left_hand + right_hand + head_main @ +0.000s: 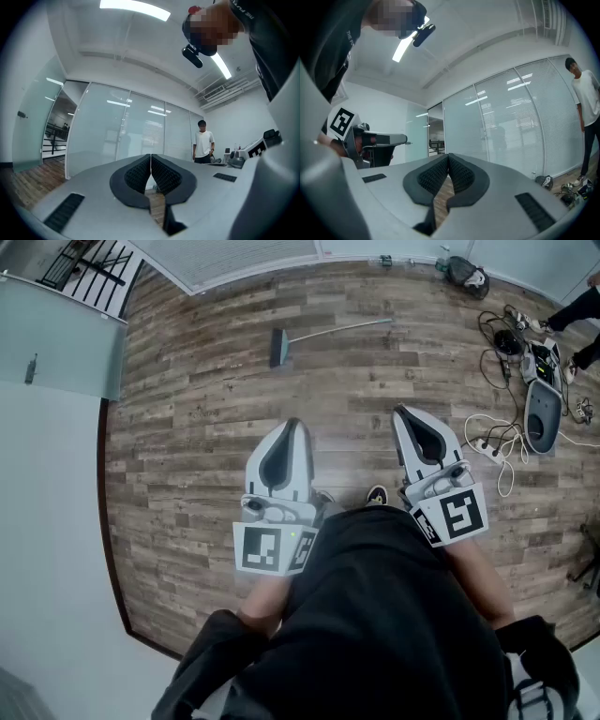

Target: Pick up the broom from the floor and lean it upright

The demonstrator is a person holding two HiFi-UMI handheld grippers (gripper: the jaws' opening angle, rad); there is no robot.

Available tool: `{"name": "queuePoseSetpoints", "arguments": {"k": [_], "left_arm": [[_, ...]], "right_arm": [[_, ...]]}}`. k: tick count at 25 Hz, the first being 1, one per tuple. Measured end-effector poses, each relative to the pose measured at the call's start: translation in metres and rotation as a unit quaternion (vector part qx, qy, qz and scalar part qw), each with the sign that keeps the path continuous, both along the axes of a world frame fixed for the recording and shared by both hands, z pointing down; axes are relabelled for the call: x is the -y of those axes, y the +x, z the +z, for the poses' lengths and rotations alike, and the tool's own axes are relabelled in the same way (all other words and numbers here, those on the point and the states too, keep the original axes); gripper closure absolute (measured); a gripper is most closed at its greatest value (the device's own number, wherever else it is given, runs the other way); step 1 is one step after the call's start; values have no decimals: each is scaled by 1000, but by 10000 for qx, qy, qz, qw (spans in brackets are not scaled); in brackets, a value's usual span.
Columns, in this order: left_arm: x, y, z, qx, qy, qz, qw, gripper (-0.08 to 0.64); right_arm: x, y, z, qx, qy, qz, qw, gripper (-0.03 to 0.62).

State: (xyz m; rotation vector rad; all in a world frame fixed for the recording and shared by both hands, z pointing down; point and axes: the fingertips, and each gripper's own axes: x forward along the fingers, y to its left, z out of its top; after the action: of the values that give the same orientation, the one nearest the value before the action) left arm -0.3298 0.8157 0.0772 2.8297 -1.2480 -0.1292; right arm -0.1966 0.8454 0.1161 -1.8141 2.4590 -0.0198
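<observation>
Head view: the broom [323, 333] lies flat on the wooden floor [187, 427] at the far side of the room. Its dark head is to the left and its pale handle runs off to the right. Both claws are held level above the floor, well apart from the broom and short of it. The left claw [293, 422] sits below the broom's head, and the right claw [400, 410] below the handle's far end. To the right, a grey oval tub [543, 414] lies among loose cables [495, 439]; what it holds cannot be made out.

Left gripper view: the left claw [150, 156] has its ribbed pads pressed together with nothing between them. Beyond it stands a glass wall [117, 136], with a person in a white shirt [204, 144] to the right.

Right gripper view: the right claw [448, 156] is likewise closed and empty. A dark bag [544, 181] lies on the floor at the right.
</observation>
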Motion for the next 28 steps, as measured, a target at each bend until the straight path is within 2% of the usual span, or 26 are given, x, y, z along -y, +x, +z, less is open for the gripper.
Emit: {"name": "queuePoseSetpoints", "arguments": {"k": [8, 13, 19, 28], "left_arm": [[-7, 7, 0, 49, 15, -21, 10000, 537], [-14, 19, 1, 116, 8, 8, 9999, 537], [-17, 30, 11, 333, -42, 130, 9994, 537], [-9, 36, 18, 322, -115, 283, 9990, 537]], "right_arm": [[-6, 9, 1, 86, 30, 9, 10000, 577], [-13, 25, 4, 431, 81, -7, 9990, 577], [-15, 41, 12, 543, -23, 193, 9983, 577], [-15, 52, 18, 649, -127, 450, 9968, 577]]}}
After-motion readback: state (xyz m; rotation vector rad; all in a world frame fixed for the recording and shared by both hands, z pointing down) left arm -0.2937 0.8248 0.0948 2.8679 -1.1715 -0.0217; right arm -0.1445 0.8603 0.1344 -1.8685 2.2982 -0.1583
